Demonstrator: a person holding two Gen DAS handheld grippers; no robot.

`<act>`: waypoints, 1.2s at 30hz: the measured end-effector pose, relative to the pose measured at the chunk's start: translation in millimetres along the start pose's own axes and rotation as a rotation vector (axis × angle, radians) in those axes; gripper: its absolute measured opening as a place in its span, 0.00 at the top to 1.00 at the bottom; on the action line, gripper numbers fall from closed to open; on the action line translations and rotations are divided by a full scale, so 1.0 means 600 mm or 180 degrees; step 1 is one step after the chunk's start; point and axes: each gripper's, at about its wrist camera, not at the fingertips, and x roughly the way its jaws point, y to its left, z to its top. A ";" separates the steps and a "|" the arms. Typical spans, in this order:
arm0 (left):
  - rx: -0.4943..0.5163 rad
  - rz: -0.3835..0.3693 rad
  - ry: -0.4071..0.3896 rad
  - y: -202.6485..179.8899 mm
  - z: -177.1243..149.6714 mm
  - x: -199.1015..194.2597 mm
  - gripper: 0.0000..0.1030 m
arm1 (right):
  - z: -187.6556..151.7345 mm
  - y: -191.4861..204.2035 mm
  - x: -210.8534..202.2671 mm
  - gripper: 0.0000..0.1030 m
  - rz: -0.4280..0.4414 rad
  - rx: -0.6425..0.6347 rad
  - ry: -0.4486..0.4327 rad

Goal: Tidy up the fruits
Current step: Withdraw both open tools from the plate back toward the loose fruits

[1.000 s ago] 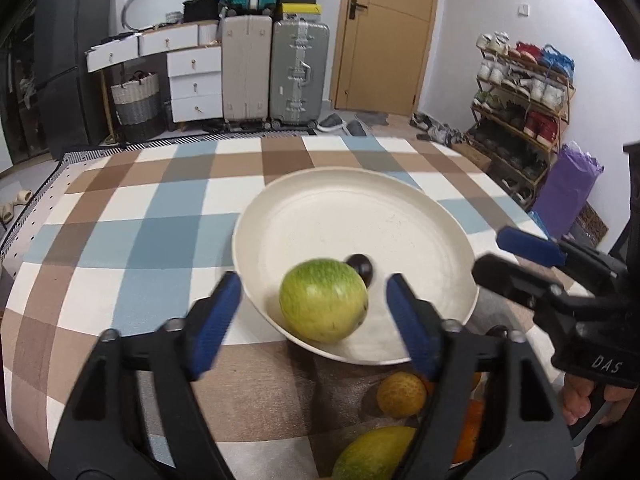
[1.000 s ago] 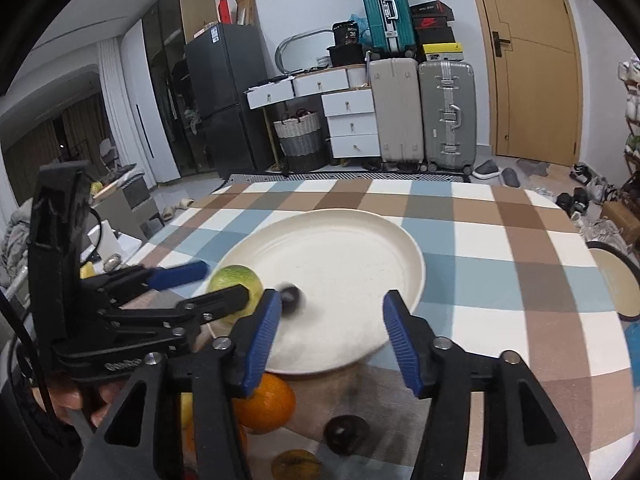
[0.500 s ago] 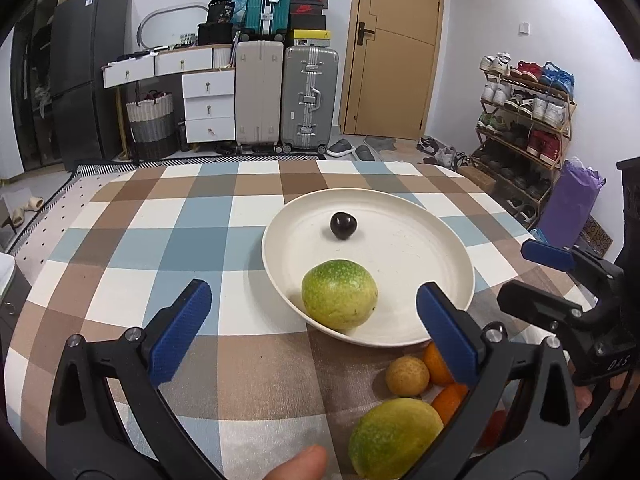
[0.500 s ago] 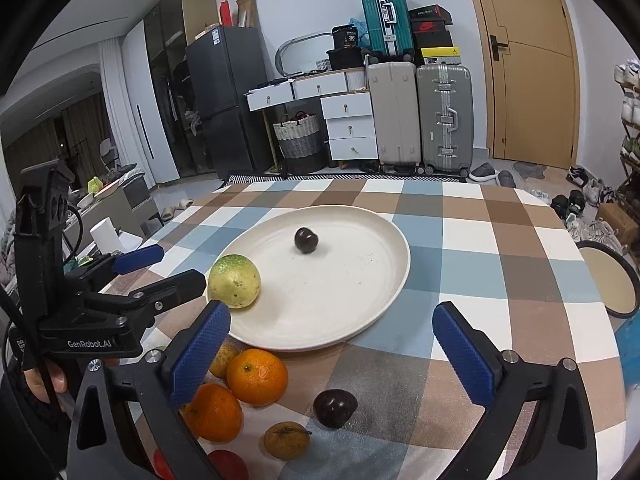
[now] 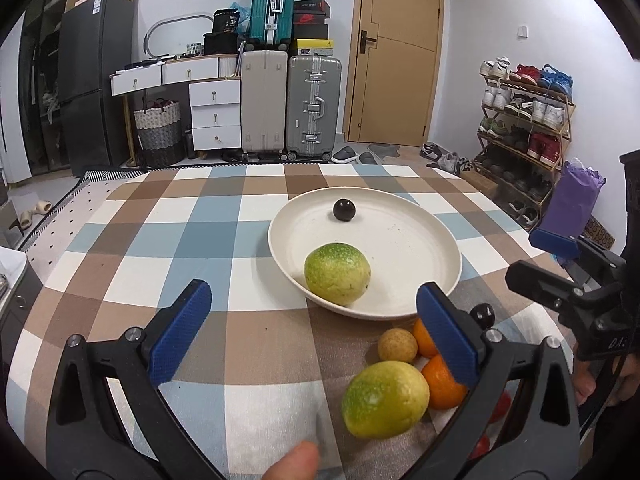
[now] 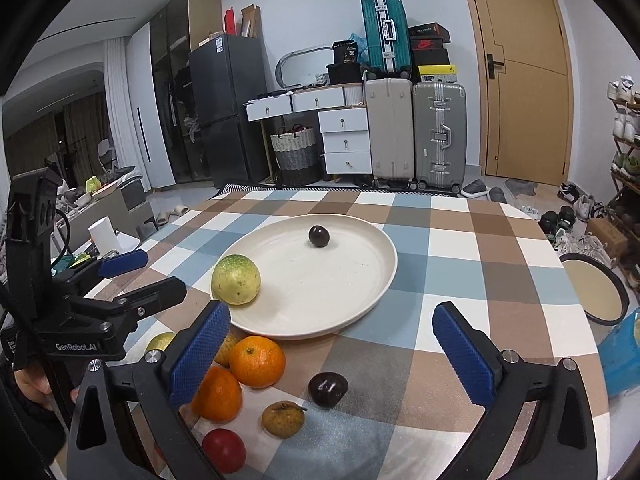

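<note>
A cream plate [image 5: 416,248] [image 6: 360,280] on the checked tablecloth holds a green-yellow fruit [image 5: 337,273] [image 6: 236,279] at its near rim and a dark plum [image 5: 344,210] [image 6: 319,236]. Loose fruit lie on the cloth in front of the plate: a second green-yellow fruit [image 5: 384,399], two oranges [image 6: 257,361], a small brown fruit [image 6: 283,419], a dark plum [image 6: 328,389] and a red fruit [image 6: 223,450]. My left gripper [image 5: 316,340] is open and empty, short of the plate. My right gripper [image 6: 332,354] is open and empty above the loose fruit.
A dark-rimmed tray [image 6: 594,288] lies at the table's right edge, with a blue packet [image 6: 622,356] beside it. Suitcases, drawers and a door stand beyond the table. A shoe rack [image 5: 524,136] stands to the right.
Both grippers have let go of the fruit on the plate, opened wide and drawn back toward the table's near side. The green-yellow fruit and the plum stay on the plate.
</note>
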 end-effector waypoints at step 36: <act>0.0036 -0.0076 0.0247 -0.010 -0.034 -0.043 0.01 | -0.039 -0.026 -0.005 0.00 -0.0012 0.0212 0.0536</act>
